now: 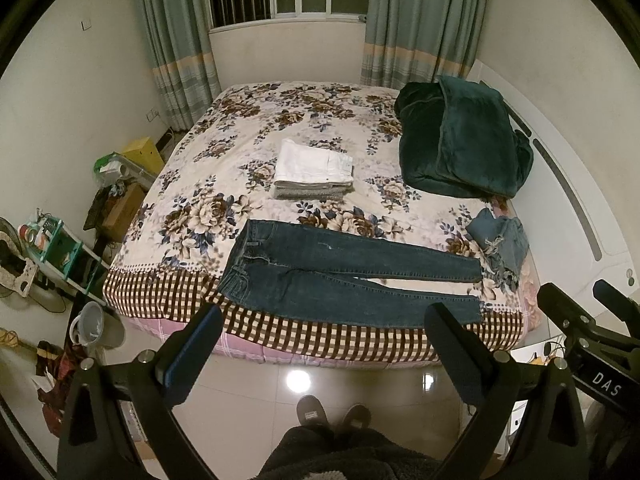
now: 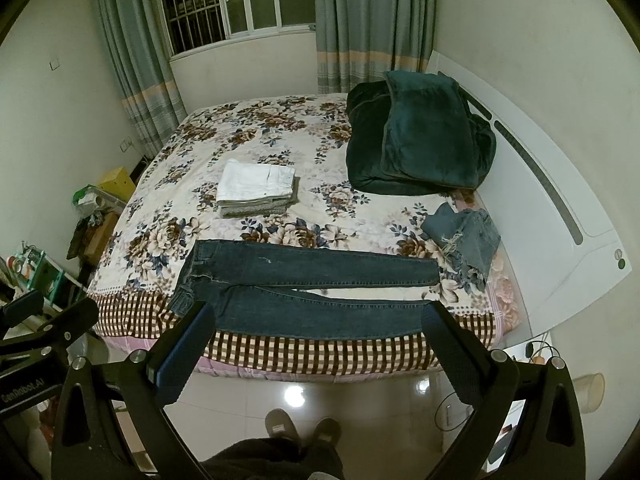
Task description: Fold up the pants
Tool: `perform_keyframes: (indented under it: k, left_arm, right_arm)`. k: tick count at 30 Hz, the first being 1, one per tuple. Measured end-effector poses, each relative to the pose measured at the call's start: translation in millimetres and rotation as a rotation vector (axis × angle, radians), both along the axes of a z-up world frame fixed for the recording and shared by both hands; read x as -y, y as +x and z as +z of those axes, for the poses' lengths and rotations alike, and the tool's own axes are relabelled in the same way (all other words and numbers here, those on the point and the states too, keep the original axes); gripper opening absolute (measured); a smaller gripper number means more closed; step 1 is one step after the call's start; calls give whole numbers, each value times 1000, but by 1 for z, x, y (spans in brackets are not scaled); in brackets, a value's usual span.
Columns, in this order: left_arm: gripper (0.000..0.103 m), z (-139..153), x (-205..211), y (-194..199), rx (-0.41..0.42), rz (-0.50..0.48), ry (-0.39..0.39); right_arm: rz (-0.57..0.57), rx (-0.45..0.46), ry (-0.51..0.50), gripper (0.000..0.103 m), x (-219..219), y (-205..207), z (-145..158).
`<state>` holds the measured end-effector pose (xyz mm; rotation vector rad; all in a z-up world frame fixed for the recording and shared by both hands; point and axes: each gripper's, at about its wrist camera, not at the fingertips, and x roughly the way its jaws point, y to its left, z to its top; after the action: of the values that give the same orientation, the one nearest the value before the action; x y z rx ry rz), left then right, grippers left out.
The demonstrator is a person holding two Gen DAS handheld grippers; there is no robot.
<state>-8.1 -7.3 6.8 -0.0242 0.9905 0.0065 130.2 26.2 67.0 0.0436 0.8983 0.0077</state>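
Dark blue jeans lie flat along the near edge of the bed, waist to the left, both legs stretched to the right; they also show in the right wrist view. My left gripper is open and empty, held above the floor in front of the bed, short of the jeans. My right gripper is open and empty too, beside the left one, its fingers framing the near leg. The right gripper's body shows at the right of the left wrist view.
A stack of folded pale clothes sits mid-bed on the floral cover. A dark green blanket is heaped at the back right. A small frayed denim piece lies by the white headboard. Clutter and a shelf stand left. My slippers are on the tiled floor.
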Motion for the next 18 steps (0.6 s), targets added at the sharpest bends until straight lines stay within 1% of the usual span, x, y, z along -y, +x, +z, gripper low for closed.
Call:
perform_keyframes:
  k: [18]
  left_arm:
    - [103, 1, -1, -1, 0, 0, -2]
  right_arm:
    - [5, -5, 7, 103, -4, -2, 2]
